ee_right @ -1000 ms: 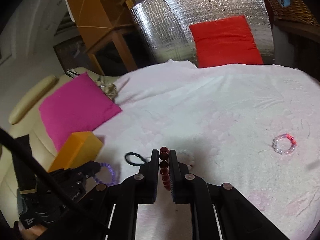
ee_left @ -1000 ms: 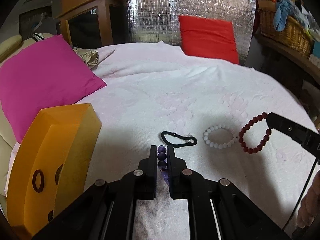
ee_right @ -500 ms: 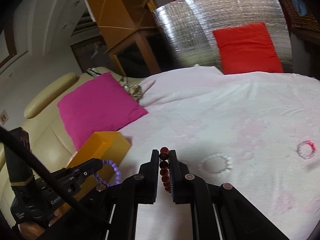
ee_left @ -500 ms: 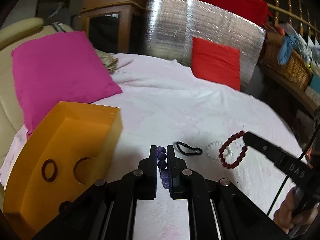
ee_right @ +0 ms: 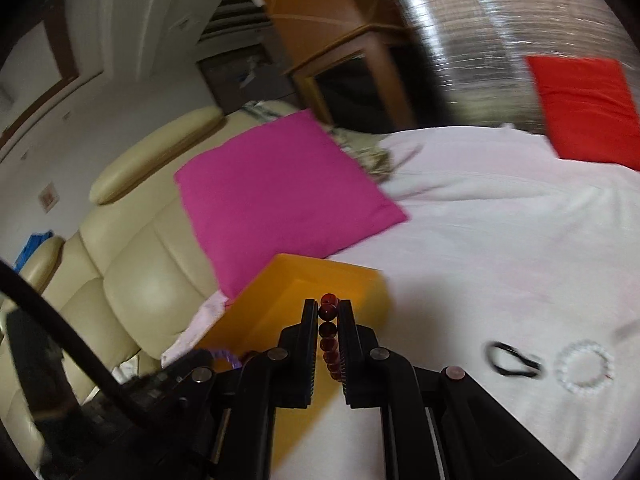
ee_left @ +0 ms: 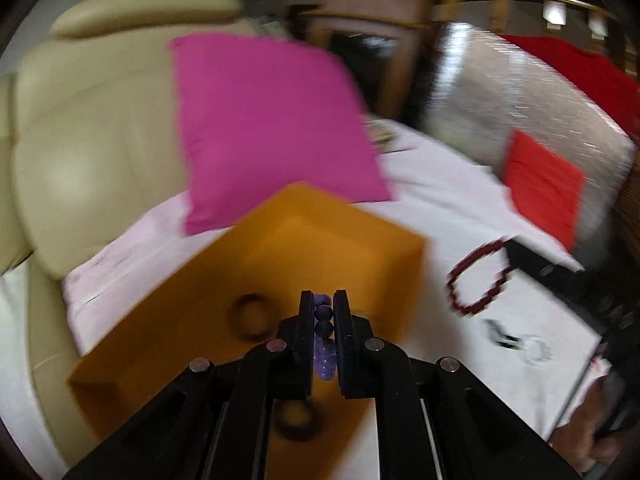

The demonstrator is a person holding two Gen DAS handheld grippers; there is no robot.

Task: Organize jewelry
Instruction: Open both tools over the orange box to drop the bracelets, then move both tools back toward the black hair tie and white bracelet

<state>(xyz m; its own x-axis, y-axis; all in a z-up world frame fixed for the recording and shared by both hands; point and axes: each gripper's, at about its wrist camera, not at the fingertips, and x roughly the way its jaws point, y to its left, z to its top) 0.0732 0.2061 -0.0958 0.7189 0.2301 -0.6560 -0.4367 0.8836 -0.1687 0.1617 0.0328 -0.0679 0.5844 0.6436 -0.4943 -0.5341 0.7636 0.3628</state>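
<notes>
My left gripper is shut on a purple bead bracelet and hangs over the open orange box, which holds dark rings. My right gripper is shut on a dark red bead bracelet, just right of the orange box. In the left wrist view the red bracelet dangles from the right gripper's tip at the right. A black band and a white bead bracelet lie on the white bedspread.
A magenta pillow lies behind the box, against a cream leather headboard. A red cushion leans on a silver foil panel at the far side. Wooden furniture stands behind.
Both grippers have swung left towards the orange box with their bracelets held. The left one is now over the box's opening. The view is motion-blurred.
</notes>
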